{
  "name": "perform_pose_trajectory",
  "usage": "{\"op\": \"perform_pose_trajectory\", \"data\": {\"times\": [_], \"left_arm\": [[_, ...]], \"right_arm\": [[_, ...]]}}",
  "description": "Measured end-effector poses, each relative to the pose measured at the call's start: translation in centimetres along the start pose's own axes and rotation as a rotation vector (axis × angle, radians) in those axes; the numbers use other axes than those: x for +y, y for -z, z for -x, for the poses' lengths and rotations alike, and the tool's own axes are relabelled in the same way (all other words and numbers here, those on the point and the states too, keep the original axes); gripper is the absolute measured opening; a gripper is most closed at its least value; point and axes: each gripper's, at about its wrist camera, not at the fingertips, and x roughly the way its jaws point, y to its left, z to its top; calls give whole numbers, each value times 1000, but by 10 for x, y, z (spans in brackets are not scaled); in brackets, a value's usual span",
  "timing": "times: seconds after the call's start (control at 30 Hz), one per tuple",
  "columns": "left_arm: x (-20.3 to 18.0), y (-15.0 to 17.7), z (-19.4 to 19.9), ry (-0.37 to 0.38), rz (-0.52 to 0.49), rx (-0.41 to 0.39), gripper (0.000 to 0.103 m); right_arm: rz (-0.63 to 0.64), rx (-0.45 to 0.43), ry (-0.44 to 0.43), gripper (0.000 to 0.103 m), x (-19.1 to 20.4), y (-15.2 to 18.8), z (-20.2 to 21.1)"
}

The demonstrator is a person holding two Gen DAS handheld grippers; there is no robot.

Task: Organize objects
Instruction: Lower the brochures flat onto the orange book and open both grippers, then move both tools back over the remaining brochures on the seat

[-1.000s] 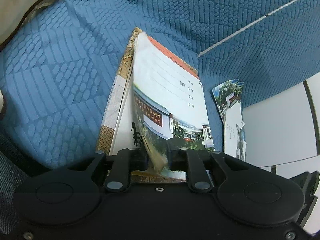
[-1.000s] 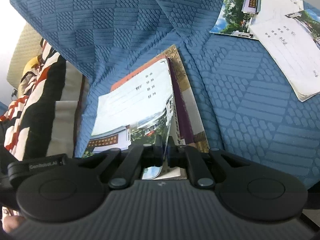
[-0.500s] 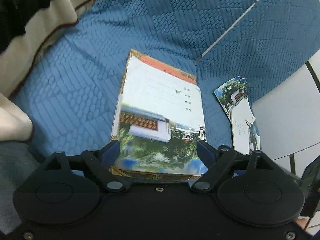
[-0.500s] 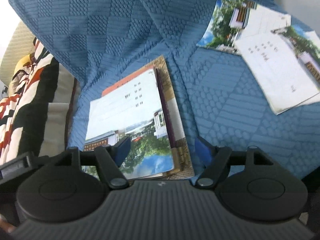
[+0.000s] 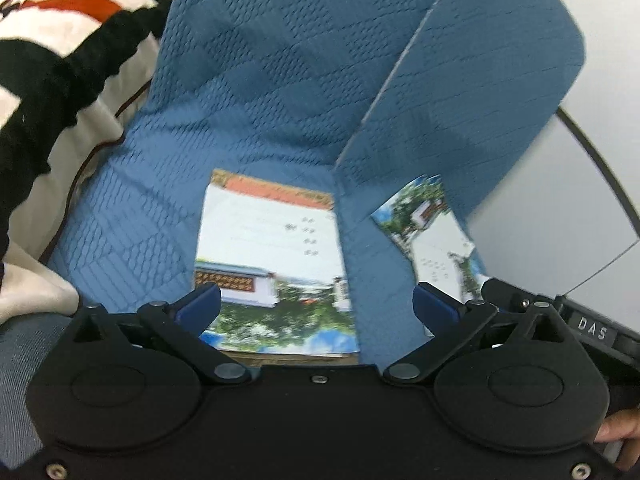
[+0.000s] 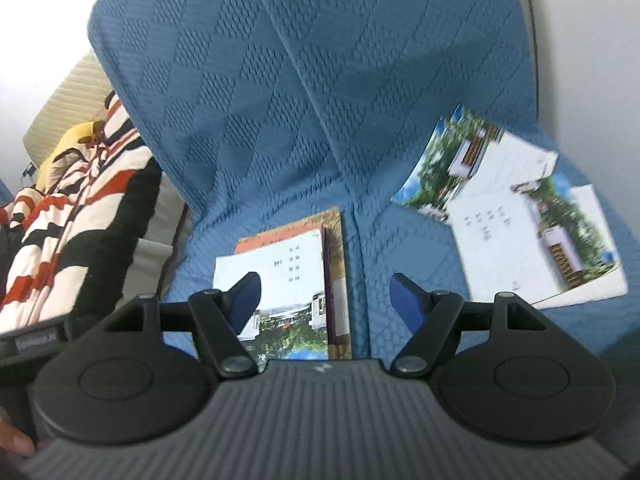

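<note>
A stack of booklets [image 5: 272, 264] lies flat on the blue quilted sofa seat [image 5: 132, 248], its top cover white with a photo of buildings and trees. My left gripper [image 5: 316, 298] hovers above the stack's near end, jaws opening wide, nothing pressed between them. In the right wrist view the same stack [image 6: 288, 280] lies below my right gripper [image 6: 325, 285], which stands open and holds nothing. Two more loose booklets [image 6: 508, 232] overlap on the seat to the right, seen also as loose booklets [image 5: 432, 240] in the left wrist view.
A striped black, white and red blanket [image 5: 60, 40] is heaped on the sofa's left side, with the same blanket [image 6: 80, 208] in the right wrist view. The blue backrest [image 6: 280, 80] rises behind the booklets. A pale surface [image 5: 560, 220] lies past the sofa's right edge.
Both grippers were shut on the top booklet's near edge; they have let go, opened and lifted away. The booklet now lies flat on the stack.
</note>
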Motion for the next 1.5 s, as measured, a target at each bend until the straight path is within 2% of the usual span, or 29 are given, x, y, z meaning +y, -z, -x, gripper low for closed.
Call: {"op": "perform_pose_trajectory", "data": {"times": [0.27, 0.73, 0.93, 0.97, 1.0, 1.07, 1.33, 1.5], "left_arm": [[-44, 3, 25, 65, -49, -31, 102], [-117, 48, 23, 140, -152, 35, 102], [-134, 55, 19, 154, -170, 47, 102], [-137, 56, 19, 153, -177, 46, 102], [-140, 57, 18, 153, -183, 46, 102], [-143, 57, 16, 156, -189, 48, 102], [-155, 58, -2, 164, -203, 52, 102], [-157, 59, -27, 171, -194, 61, 102]], "right_arm": [[-6, -44, 18, 74, -13, 5, 46], [-66, -62, 106, 74, -50, 33, 92], [-80, -58, 147, 74, -64, 41, 100], [-76, -58, 155, 75, -67, 42, 101], [-68, -55, 165, 81, -69, 43, 101], [-58, -54, 180, 83, -73, 43, 102], [-94, -57, 203, 84, -98, 43, 102], [-105, -80, 228, 84, -113, 43, 98]]}}
